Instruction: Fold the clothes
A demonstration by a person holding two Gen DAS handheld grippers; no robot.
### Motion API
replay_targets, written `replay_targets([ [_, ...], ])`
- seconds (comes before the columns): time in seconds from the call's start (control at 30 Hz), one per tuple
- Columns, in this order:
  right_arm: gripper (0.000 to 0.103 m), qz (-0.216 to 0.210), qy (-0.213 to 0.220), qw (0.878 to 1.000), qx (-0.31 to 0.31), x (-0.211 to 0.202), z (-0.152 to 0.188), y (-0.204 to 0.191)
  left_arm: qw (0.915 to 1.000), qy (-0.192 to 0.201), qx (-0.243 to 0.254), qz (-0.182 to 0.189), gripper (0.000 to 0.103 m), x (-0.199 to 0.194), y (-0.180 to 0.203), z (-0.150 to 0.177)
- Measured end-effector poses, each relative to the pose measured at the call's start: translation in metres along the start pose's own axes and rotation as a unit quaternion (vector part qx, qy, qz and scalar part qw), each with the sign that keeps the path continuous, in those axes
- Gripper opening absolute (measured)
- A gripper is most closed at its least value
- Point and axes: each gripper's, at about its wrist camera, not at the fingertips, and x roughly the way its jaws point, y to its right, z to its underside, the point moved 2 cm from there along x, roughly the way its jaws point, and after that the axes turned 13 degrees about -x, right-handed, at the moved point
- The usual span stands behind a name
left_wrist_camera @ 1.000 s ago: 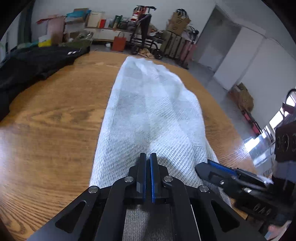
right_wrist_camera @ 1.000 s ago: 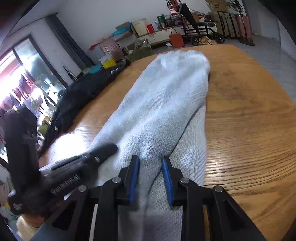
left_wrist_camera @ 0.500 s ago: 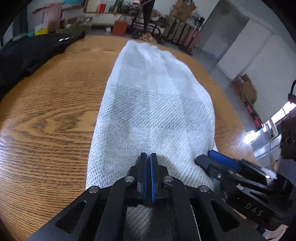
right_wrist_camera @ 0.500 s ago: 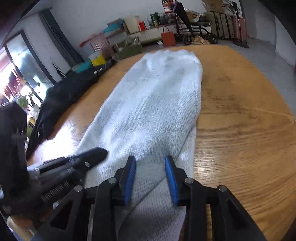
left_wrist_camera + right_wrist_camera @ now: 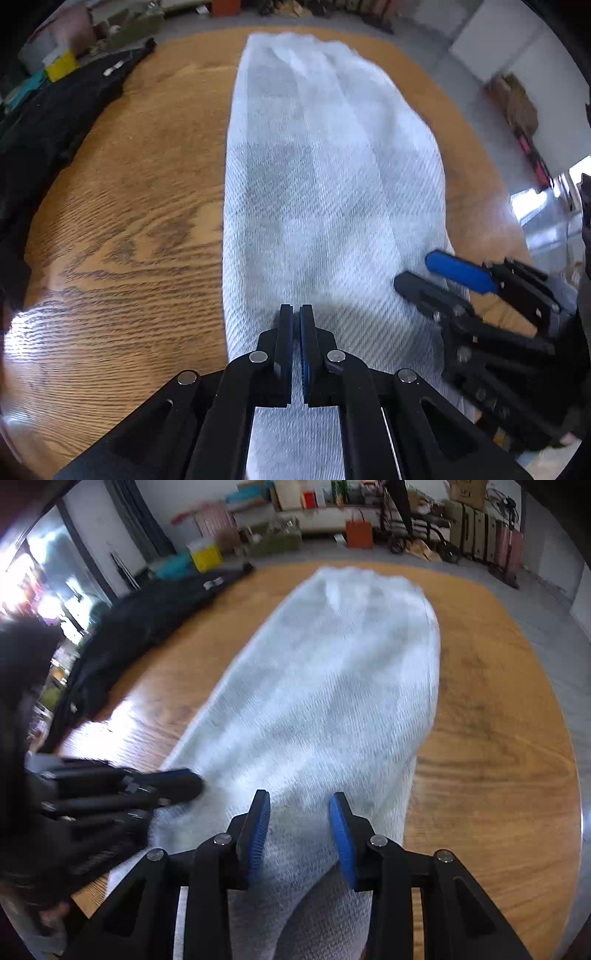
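Observation:
A long white knitted garment (image 5: 332,166) lies lengthwise on the round wooden table (image 5: 129,221), stretching away from me. My left gripper (image 5: 295,314) points steeply down at its near end, its jaws shut with a pinch of the cloth between the pads. The right gripper (image 5: 417,269) stands beside it at the garment's right edge. In the right wrist view the garment (image 5: 332,683) humps up between the blue pads (image 5: 338,830) of the right gripper (image 5: 299,801). Those jaws are opening and do not press on the cloth. The left gripper (image 5: 184,779) touches the garment's left edge.
A black garment (image 5: 55,122) lies along the table's far left side, also in the right wrist view (image 5: 147,627). Bare wood (image 5: 498,738) shows on both sides of the white cloth. Boxes, bags and a cart stand on the floor beyond the table.
Both views have tipped further down toward the table and cloth. The right jaws have spread apart, freeing the cloth ridge they pinched. The left jaws stay shut.

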Motion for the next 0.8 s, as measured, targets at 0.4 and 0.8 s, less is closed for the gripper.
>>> replay_targets([
  [0.4,0.044,-0.002,-0.04,0.999,0.019,0.011,-0.006,0.006,0.9991,-0.038,0.005,-0.016,0.006,0.019,0.003,-0.013],
  [0.8,0.074,-0.048,0.048,0.996,0.065,-0.063,0.092,0.012,0.9964,-0.083,-0.009,0.016,0.006,0.016,-0.01,-0.02],
])
